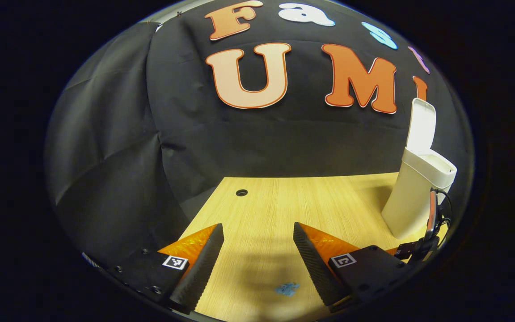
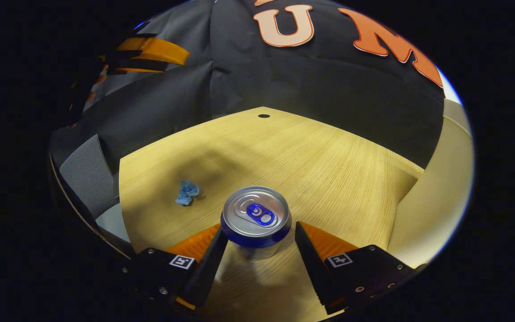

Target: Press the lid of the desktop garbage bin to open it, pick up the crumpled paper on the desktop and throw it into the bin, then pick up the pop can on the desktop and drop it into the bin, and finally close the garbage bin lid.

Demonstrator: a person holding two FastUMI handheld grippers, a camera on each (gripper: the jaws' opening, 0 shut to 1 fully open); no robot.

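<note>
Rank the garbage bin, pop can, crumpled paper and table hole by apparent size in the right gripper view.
1. garbage bin, cut off at the right edge and close to the camera
2. pop can, standing between the right gripper fingers, so nearness enlarges it
3. crumpled paper
4. table hole, smallest and farthest

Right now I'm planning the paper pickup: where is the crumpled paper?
In the right gripper view the crumpled paper lies on the desk, left of the pop can.

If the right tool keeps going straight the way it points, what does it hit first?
Most likely the pop can, standing upright between the open fingers of the right tool. Neither finger looks to touch it, though depth is hard to judge.
</note>
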